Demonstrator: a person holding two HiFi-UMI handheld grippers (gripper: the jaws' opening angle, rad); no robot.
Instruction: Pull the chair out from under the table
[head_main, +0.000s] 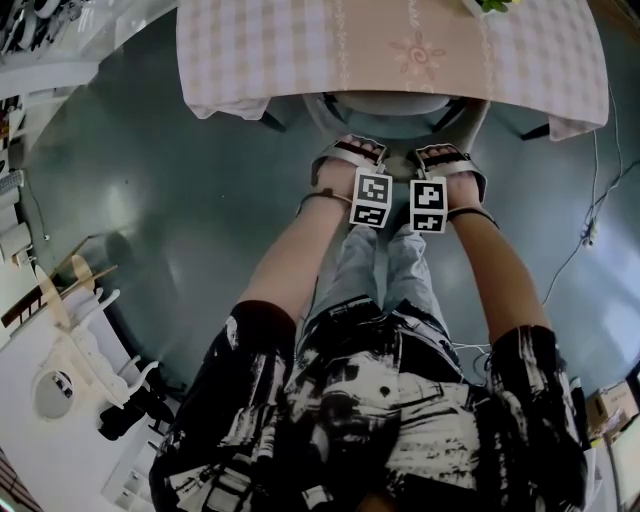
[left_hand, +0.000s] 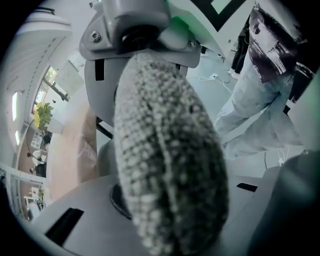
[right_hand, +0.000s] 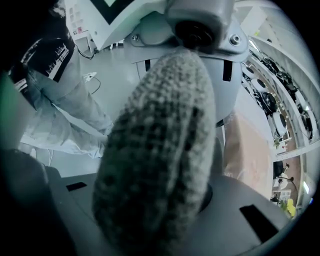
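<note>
A grey chair (head_main: 400, 108) stands tucked under the table (head_main: 300, 50), which wears a pale checked cloth. Both grippers sit side by side on the top edge of the chair's back. In the head view my left gripper (head_main: 347, 153) is on the left part of that edge and my right gripper (head_main: 443, 156) on the right part. In the left gripper view the rough woven rim of the chair back (left_hand: 165, 150) fills the gap, with my left gripper (left_hand: 170, 220) shut on it. The right gripper view shows the same rim (right_hand: 160, 140) clamped by my right gripper (right_hand: 150, 220).
The person's legs in jeans (head_main: 385, 270) stand just behind the chair. A cable (head_main: 590, 215) trails over the grey floor at the right. White racks and furniture (head_main: 90, 340) stand at the lower left. A green plant (head_main: 492, 5) sits on the table's far side.
</note>
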